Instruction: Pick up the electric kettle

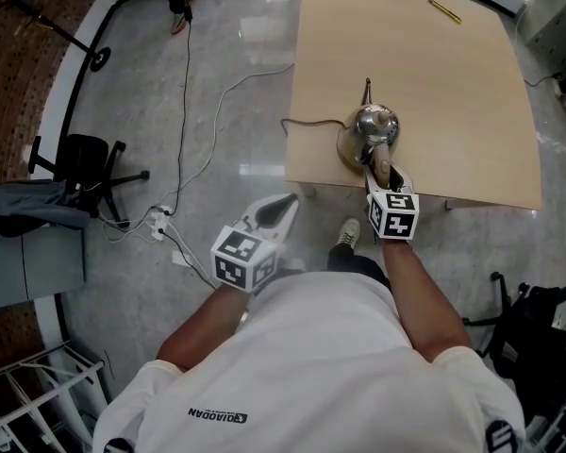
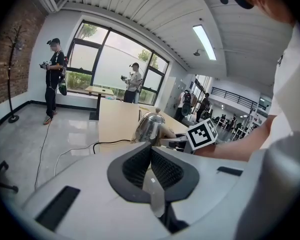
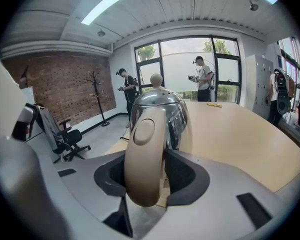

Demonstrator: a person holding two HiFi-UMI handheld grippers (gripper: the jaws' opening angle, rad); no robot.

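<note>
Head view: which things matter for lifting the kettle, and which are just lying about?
In the job: electric kettle; its tan handle, between the jaws of the open right gripper; its base; its cord.

Lying about: yellow pen on the table; office chair; floor cables; shut left gripper, off the table.

Brand word on the shirt
The person's white short-sleeved shirt carries one black printed word, "QIAODAN", which reads upside down in the head view.
</note>
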